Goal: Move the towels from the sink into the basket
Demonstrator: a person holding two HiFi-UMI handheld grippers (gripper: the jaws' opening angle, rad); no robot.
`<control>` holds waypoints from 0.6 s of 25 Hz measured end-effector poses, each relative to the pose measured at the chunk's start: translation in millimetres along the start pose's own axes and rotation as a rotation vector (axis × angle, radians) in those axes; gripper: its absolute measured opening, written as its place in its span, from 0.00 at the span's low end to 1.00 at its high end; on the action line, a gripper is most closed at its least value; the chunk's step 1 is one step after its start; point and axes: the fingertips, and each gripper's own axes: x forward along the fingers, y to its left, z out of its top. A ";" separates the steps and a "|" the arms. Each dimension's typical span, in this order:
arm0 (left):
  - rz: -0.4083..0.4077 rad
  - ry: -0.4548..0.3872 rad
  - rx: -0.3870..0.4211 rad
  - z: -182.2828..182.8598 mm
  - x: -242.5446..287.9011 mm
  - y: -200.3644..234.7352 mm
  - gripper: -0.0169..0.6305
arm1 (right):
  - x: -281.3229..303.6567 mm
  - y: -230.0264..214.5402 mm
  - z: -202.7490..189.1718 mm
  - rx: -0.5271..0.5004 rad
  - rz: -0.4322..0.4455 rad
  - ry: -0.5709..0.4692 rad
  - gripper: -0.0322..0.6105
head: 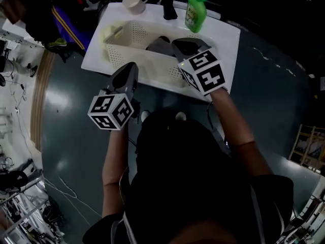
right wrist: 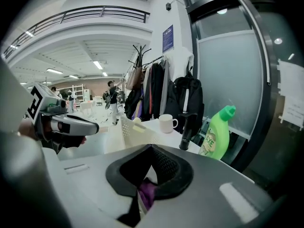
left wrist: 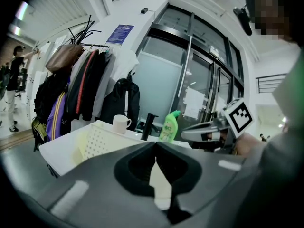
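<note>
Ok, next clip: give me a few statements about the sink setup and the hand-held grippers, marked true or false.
1. The mug is white. True.
2. The green bottle lies inside the basket. False: it stands upright behind the basket, beside the black tap.
3. The left hand-held gripper and the right hand-held gripper are both shut. True.
4. The basket has solid metal walls. False: its walls are white and perforated.
</note>
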 end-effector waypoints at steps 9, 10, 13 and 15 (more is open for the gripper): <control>-0.104 0.017 0.050 9.7 8.9 26.9 0.04 | 9.2 5.8 9.9 0.022 -0.101 0.008 0.05; -0.118 0.021 0.054 12.4 8.6 31.8 0.04 | 11.3 7.6 12.7 0.024 -0.115 0.011 0.05; -0.151 0.025 0.059 23.6 7.8 51.2 0.04 | 20.1 15.2 23.4 0.037 -0.146 0.018 0.05; -0.170 0.023 0.061 31.4 7.2 64.6 0.04 | 26.8 19.7 30.4 0.052 -0.162 0.018 0.05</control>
